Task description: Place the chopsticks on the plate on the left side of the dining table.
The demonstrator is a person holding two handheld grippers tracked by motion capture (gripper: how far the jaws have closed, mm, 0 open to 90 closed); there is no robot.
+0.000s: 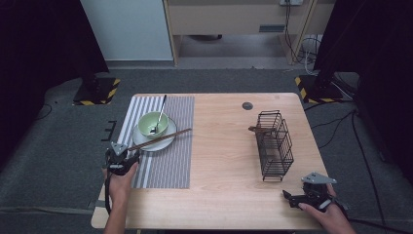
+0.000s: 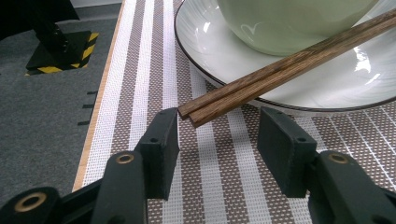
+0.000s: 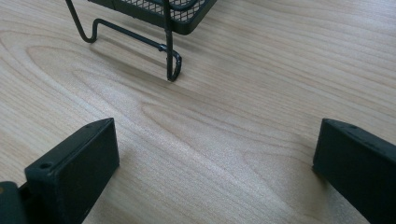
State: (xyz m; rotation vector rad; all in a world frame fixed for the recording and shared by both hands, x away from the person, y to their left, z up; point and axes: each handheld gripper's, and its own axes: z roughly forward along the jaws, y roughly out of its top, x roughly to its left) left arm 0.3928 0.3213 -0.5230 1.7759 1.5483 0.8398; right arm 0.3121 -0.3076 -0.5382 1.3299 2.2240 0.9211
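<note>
Jaws of the left gripper point(image 2: 218, 140) stand spread around the chopsticks' point(image 2: 280, 70) ends, seemingly not touching.

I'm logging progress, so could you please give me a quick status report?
Left tool open, straddling the brown wooden chopsticks, not gripping. Chopsticks rest across white plate. Right tool open, idle. Nothing in the way.

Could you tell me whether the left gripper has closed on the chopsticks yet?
Not yet: the left gripper is open. The chopsticks end between its jaws, with gaps on both sides, resting on the plate.
</note>
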